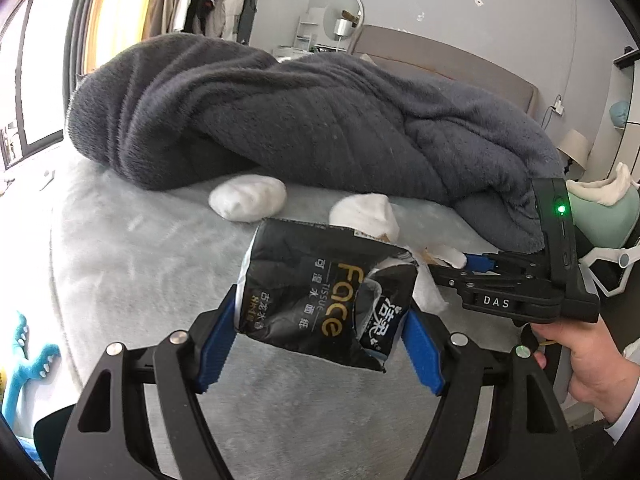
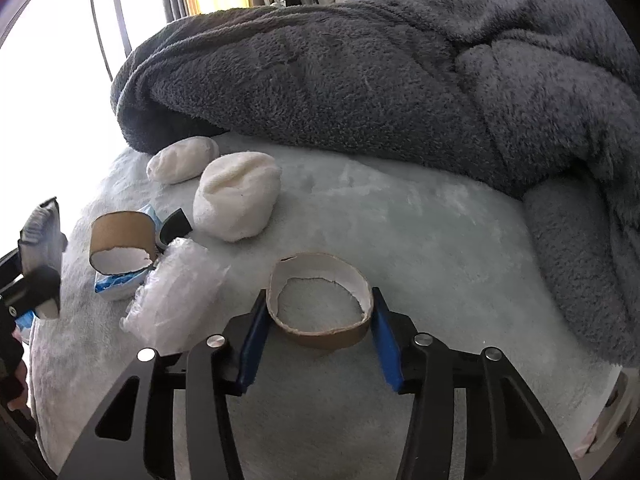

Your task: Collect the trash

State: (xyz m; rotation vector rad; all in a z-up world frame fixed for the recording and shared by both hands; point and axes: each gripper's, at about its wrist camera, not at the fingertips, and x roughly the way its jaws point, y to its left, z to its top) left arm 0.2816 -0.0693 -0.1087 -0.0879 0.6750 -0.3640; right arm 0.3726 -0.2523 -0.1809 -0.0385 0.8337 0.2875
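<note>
Left wrist view: left gripper (image 1: 320,316) is clamped on a crumpled black tissue pack (image 1: 320,300), held up off the pale bedsheet (image 1: 120,264). Right gripper (image 2: 320,320) straddles a torn cardboard ring (image 2: 320,312) on the bed, pads at or near its sides, can't tell if it's actually squeezing yet. More trash lies nearby: a second cardboard ring (image 2: 120,248), clear plastic wrap (image 2: 176,292), two white tissue wads (image 2: 236,200). Risks: thin ring buckles or pops out under the squeeze; limp pack sags and slips from the left pads
</note>
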